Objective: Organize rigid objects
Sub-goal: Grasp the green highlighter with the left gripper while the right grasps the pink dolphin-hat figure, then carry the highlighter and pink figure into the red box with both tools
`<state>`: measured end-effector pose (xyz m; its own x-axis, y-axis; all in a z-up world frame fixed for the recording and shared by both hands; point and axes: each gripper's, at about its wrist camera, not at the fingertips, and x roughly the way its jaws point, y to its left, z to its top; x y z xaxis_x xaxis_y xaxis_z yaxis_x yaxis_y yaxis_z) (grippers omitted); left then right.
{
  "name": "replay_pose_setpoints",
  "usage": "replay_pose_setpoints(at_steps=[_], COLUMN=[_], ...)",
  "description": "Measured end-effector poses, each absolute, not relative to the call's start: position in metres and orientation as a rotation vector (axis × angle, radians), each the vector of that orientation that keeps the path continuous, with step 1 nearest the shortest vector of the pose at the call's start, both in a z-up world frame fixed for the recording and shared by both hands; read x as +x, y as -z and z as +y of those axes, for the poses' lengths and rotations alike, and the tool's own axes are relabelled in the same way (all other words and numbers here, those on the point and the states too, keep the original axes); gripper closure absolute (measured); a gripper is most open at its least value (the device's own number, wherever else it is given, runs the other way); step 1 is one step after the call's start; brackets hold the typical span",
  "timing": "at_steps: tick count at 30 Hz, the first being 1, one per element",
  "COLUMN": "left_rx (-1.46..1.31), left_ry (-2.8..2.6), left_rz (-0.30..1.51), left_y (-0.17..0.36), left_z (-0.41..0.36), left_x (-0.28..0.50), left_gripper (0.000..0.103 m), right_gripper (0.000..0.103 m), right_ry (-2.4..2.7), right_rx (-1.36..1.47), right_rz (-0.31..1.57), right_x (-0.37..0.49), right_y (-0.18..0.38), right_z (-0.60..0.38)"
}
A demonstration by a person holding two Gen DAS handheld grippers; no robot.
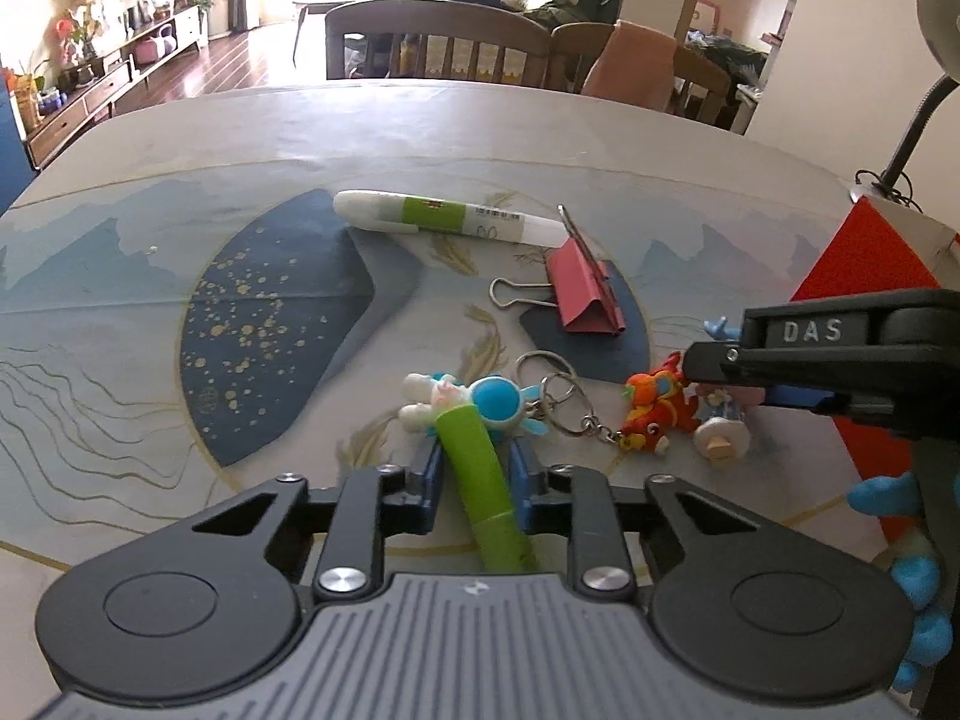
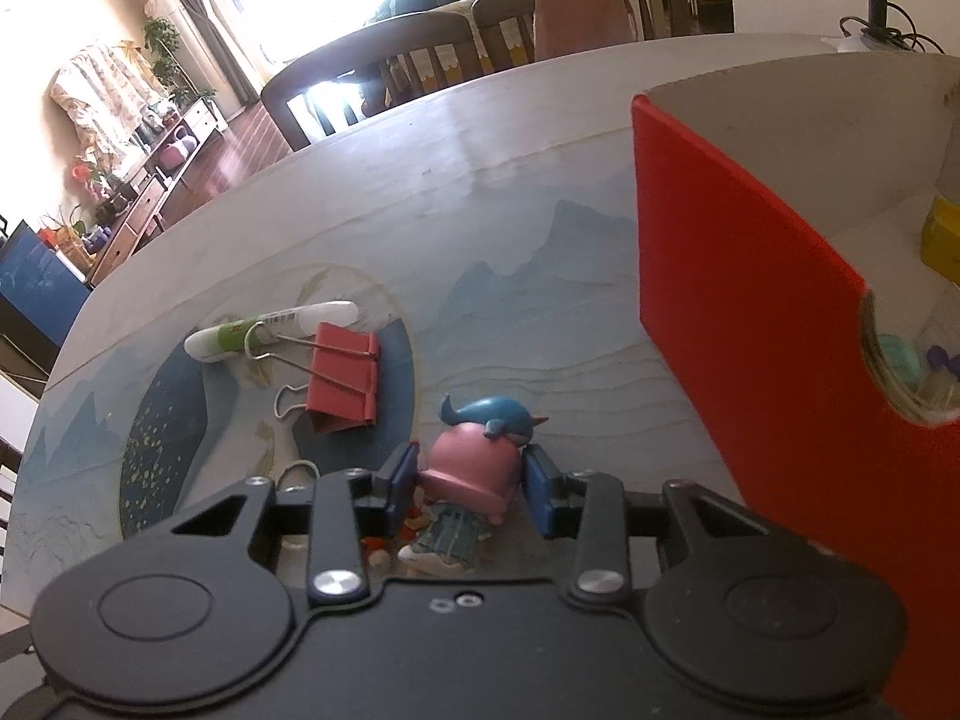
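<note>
My left gripper is shut on a green pen with a blue and white rabbit topper, low over the table. To its right lie key rings and an orange keychain toy. My right gripper is shut on a pink figurine that carries a blue whale on its head. The left wrist view shows that gripper reaching in from the right over the figurine. A pink binder clip and a white and green pen lie farther back.
An open red box stands at the right, with a yellow item and small teal pieces inside. A gooseneck lamp rises behind it. Wooden chairs line the far edge of the patterned table.
</note>
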<state>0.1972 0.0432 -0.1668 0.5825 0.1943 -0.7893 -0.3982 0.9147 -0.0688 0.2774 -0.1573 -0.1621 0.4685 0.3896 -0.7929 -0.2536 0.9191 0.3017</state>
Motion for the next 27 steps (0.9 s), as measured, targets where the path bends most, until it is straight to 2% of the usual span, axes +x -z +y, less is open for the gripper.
replay_pose_setpoints(at_steps=[2,16,27], left_rx=[-0.267,-0.291,-0.336], left_ry=[-0.338,-0.262,-0.218], left_rz=[0.888,0.881,0.860], left_y=[0.166,0.145,0.112], left_z=[0.045,0.038,0.034], left_x=[0.195,0.173,0.133], left_gripper=[0.087,0.087,0.087], right_gripper=[0.066,0.066,0.066], right_ry=[-0.397,-0.464,-0.517], right_rx=[0.146,0.086,0.074], right_rz=[1.001,0.982,0.925], right_x=[0.275,0.239,0.186], right_y=[0.160,0.133,0.089], right_z=[-0.156,-0.164,-0.180])
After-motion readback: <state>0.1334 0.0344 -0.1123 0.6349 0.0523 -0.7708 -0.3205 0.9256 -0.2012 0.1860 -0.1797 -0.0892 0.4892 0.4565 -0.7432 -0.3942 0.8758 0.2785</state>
